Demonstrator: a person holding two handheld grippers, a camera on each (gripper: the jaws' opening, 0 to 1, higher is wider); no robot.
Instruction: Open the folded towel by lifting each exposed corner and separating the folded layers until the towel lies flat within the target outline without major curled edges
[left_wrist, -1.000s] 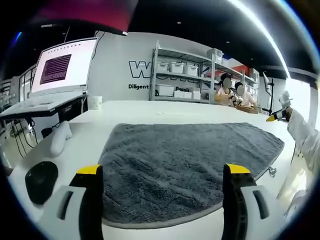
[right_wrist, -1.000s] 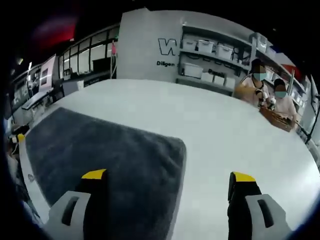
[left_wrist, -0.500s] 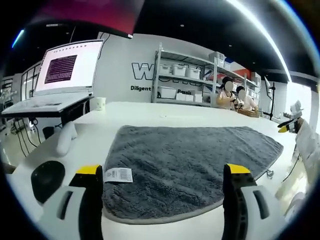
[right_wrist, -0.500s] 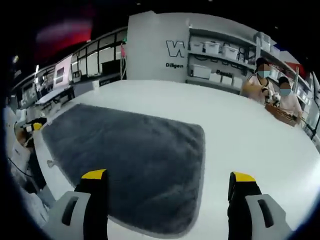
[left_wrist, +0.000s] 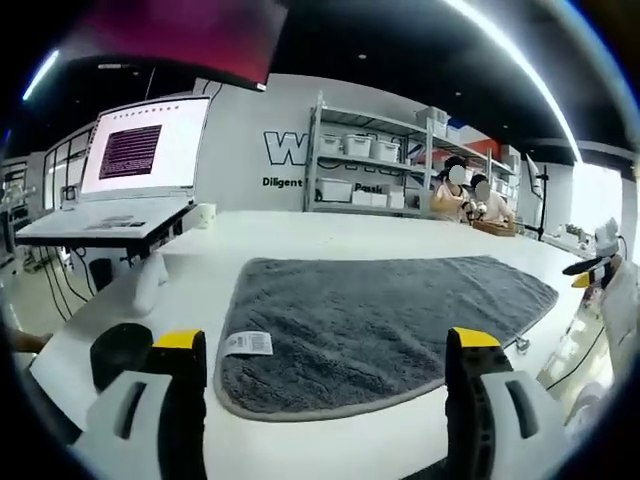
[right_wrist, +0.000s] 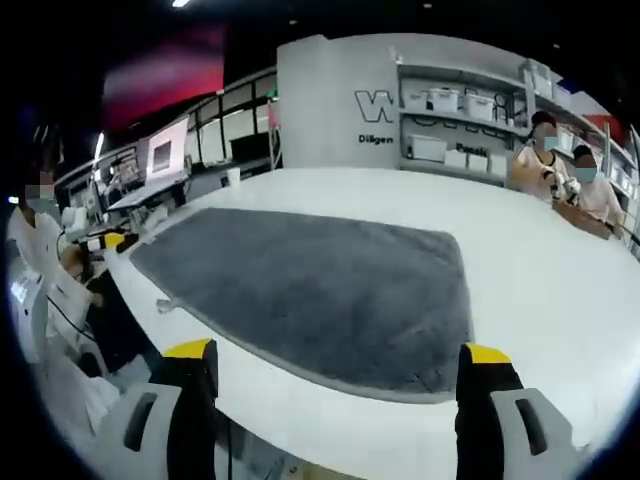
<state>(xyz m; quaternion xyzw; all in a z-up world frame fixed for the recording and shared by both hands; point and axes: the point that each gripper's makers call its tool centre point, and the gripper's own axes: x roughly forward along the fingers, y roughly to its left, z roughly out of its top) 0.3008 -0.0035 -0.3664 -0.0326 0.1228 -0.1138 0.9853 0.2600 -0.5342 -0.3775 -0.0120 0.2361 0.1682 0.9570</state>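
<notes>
Left gripper view: the left tool (left_wrist: 325, 400) is spread wide, holding nothing, and the grey towel (left_wrist: 390, 315) lies flat on the white table (left_wrist: 300, 225), label (left_wrist: 248, 344) near its corner.

Right gripper view: the right tool (right_wrist: 335, 400) is spread and empty too, with the towel (right_wrist: 320, 285) laid out just ahead of it.

1. A light grey wall (left_wrist: 240, 130) carries dark lettering (left_wrist: 290, 150).
2. Metal shelving (left_wrist: 370, 160) against it holds white storage bins (left_wrist: 358, 145).
3. A lit monitor (left_wrist: 145, 150) stands on a side desk (left_wrist: 100, 225) at the left.
4. A long ceiling light strip (left_wrist: 520, 70) crosses the dark ceiling.
5. Glass partitions (right_wrist: 225, 130) line the far side.
</notes>
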